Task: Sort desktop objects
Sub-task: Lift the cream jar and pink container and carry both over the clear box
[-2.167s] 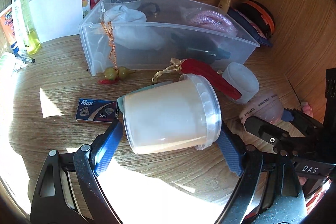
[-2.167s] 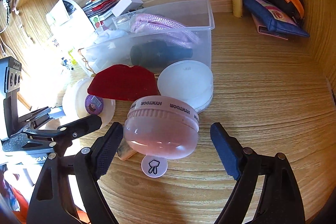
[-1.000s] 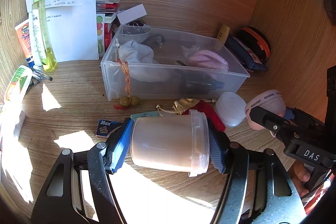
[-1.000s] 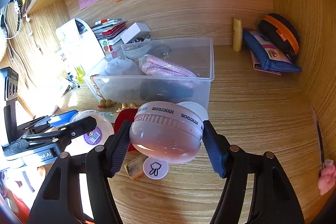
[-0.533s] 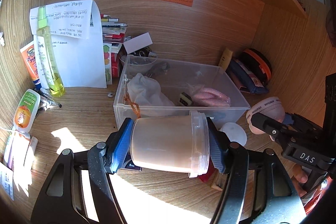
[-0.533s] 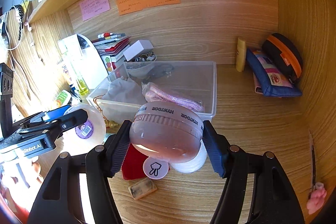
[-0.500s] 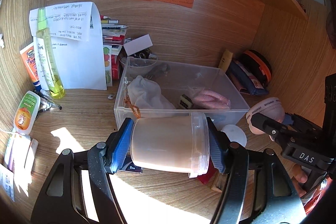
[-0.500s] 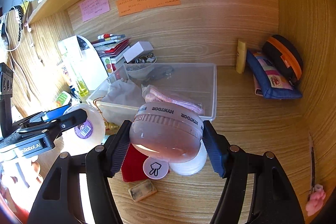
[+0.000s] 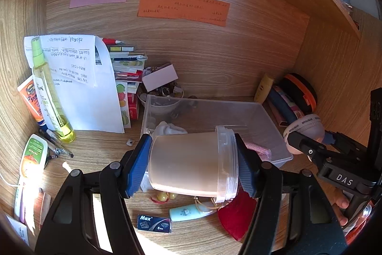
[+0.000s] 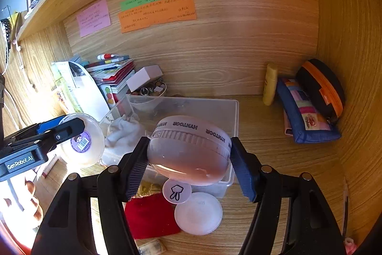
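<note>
Frosted lidded tub (image 9: pixel 191 163) clamped sideways in left gripper (image 9: pixel 192 165) jaws, pink HYNTOOR case (image 10: pixel 189 149) gripped by right gripper (image 10: pixel 188 159) jaws, both held above worktop (image 10: pixel 274 147) near clear bin (image 10: pixel 232 111), presumably for dropping in.

Matt wood-grain desk (image 9: pixel 100 154); frosted (probably plastic) tub (image 9: pixel 188 163); glossy case (image 10: pixel 188 154).

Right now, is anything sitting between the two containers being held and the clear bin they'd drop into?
Nothing visible blocks the way. The left gripper holds the tub and the right gripper the pink jar, both raised at the clear bin's open top. A white cloth fills its left end.
</note>
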A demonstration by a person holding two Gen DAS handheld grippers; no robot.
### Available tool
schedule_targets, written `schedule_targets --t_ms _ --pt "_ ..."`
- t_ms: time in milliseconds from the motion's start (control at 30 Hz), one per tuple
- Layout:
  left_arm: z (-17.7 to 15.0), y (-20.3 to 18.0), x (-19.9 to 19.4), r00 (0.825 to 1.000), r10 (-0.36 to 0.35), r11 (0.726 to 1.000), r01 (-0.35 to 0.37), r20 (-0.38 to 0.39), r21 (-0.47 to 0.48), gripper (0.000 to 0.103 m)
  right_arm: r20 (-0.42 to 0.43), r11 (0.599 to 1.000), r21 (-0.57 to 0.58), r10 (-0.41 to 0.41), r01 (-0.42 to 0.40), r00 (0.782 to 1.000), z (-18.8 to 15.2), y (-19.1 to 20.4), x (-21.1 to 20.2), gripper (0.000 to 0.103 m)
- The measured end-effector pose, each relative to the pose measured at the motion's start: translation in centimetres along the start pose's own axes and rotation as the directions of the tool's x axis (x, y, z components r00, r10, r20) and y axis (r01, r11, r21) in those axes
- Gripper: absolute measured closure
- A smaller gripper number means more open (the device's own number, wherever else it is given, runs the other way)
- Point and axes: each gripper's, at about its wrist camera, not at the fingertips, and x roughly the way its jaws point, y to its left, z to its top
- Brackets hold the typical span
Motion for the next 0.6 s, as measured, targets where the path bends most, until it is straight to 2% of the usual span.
schedule_targets --t_ms 200,600 --pt "0.9 -0.2 2.1 0.999 -0.013 1.0 0.013 -0.032 -0.006 0.037 -0.022 1.0 -0.005 -0.007 0.007 1.0 1.0 -0.3 1.7 0.04" --pt "1.6 -0.5 6.9 0.995 0.011 1.0 -0.01 -0.099 0.014 0.037 -0.079 0.997 -0.073 -0.031 0.025 0.996 2.4 -0.7 6.1 0.04"
